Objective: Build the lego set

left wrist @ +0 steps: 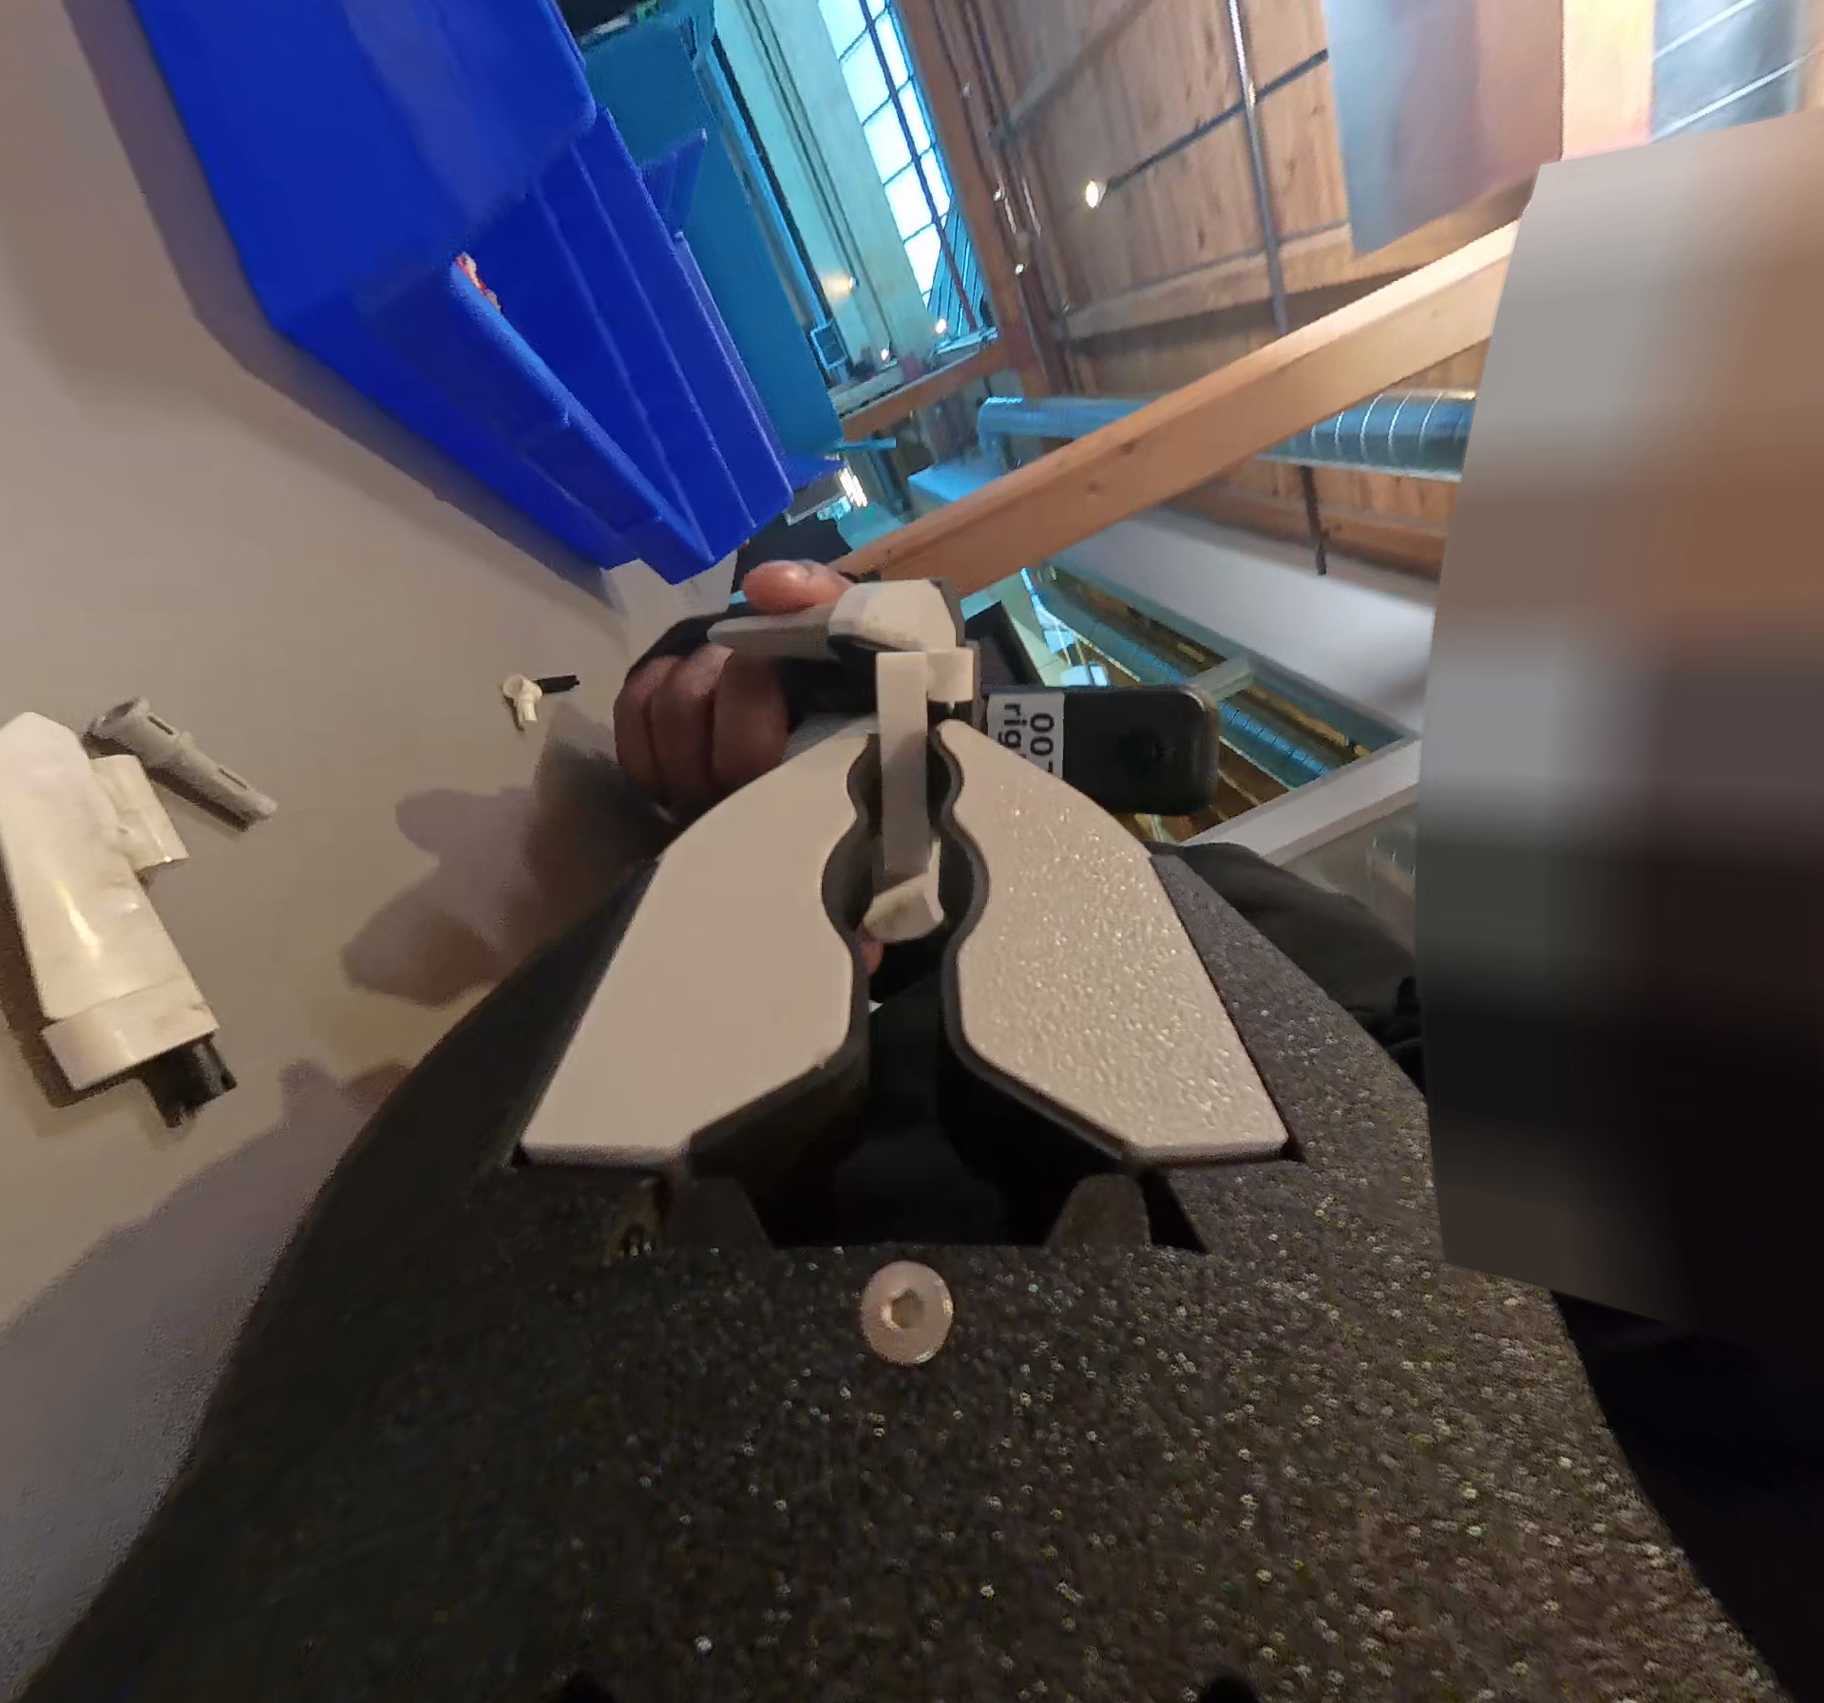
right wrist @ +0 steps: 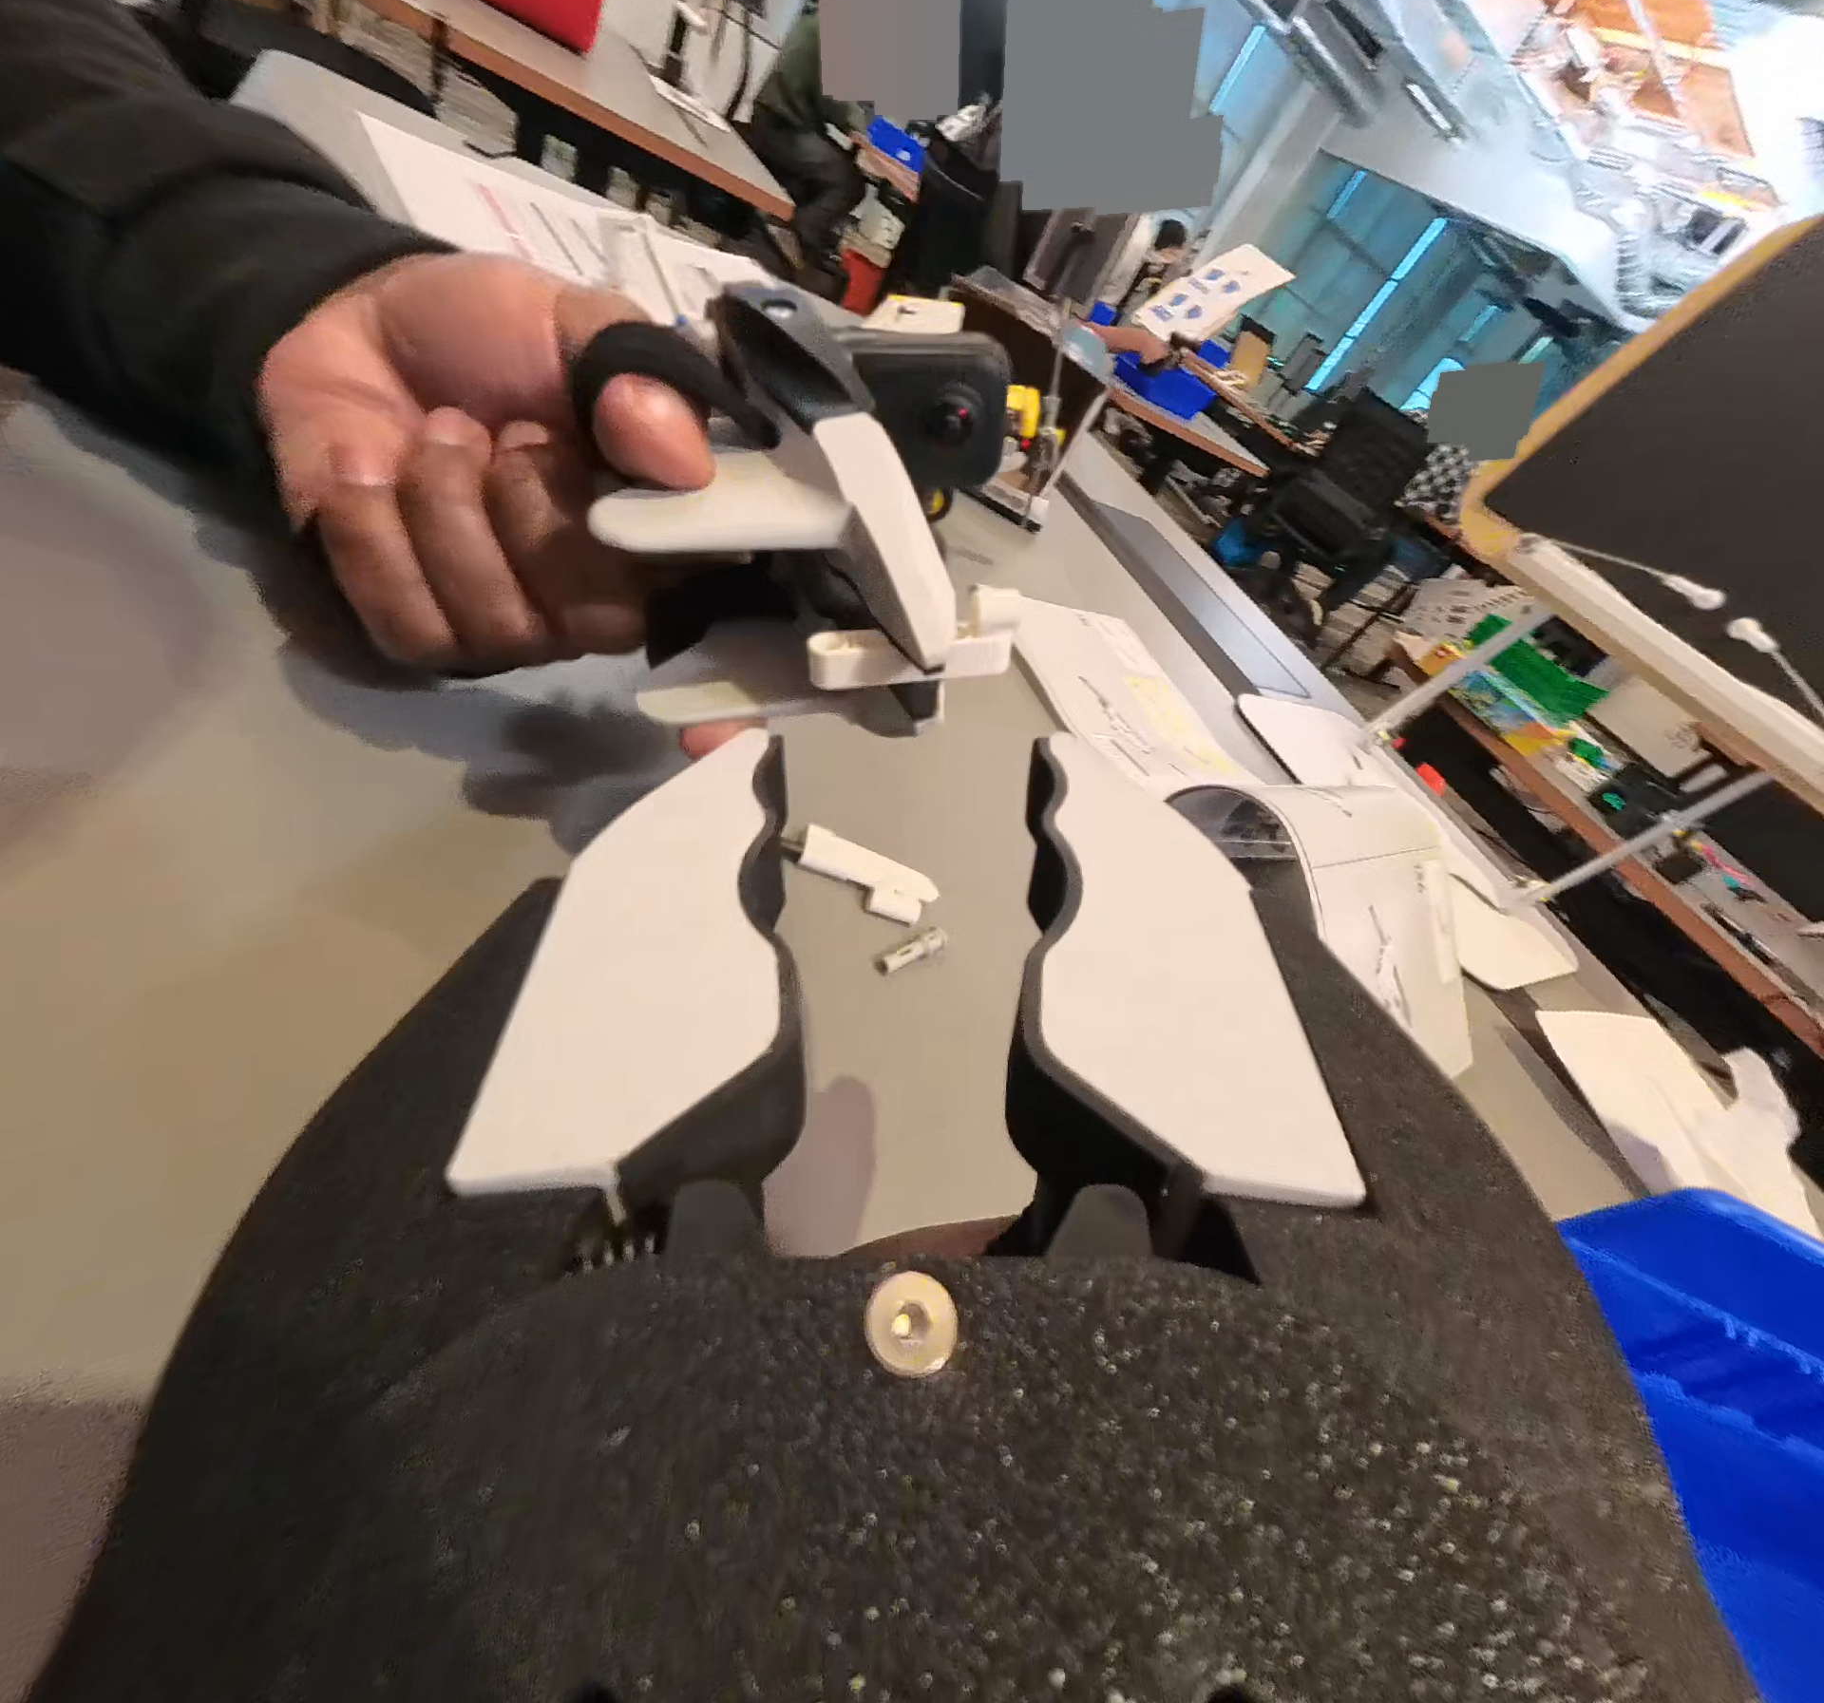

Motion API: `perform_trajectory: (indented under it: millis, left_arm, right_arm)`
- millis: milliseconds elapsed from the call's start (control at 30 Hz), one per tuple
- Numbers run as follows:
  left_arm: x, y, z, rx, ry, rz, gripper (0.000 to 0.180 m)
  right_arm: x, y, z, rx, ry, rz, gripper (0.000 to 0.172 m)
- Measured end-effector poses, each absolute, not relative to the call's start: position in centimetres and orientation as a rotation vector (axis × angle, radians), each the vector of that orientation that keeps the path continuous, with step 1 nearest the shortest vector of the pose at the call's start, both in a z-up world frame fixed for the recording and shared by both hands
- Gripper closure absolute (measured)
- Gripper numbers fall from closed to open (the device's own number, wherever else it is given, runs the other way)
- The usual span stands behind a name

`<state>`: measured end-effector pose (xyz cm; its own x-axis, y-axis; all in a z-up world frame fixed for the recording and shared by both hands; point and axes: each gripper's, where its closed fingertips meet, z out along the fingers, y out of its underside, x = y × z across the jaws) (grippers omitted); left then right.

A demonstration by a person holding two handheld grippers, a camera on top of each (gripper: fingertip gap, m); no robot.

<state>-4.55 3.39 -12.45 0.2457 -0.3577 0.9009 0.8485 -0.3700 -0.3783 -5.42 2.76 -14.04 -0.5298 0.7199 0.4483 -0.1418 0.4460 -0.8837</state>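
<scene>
Two grey fingers of the left gripper (left wrist: 906,827) are closed on a pale flat plastic bracket (left wrist: 903,767), their pads pressing its sides; a short stub piece sticks off the bracket's far end (left wrist: 950,674). In the right wrist view the same bracket (right wrist: 913,654) shows clamped crosswise in the left gripper's fingers (right wrist: 888,541), with a bare hand (right wrist: 444,462) in a dark sleeve behind it. The right gripper (right wrist: 903,827) stands with its fingers wide apart and nothing between them, just short of the bracket. Below, on the grey surface (right wrist: 296,866), lie a white tube-like part (right wrist: 864,871) and a small grey pin (right wrist: 910,950). Blue bins (left wrist: 415,205) stand farther off on the surface, and loose papers (right wrist: 1165,718) lie to the right.
</scene>
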Motion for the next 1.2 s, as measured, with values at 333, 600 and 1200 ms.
perform_trajectory:
  millis: [333,600,1200]
  left_arm:
    - [-2.8,3.3,-13.5,-1.614,-0.358,-1.323,0.172]
    - [0.0,0.6,-16.2,-1.953,-0.021,-1.306,0.172]
    - [0.8,0.1,-17.3,-2.020,0.050,-1.298,0.171]
  right_arm:
    - [-4.6,1.9,-14.2,-0.335,-1.909,1.291,0.107]
    - [-1.8,1.9,-14.0,0.026,-2.154,1.398,0.138]
    - [-1.3,-0.3,-16.8,0.091,-2.256,1.348,0.163]
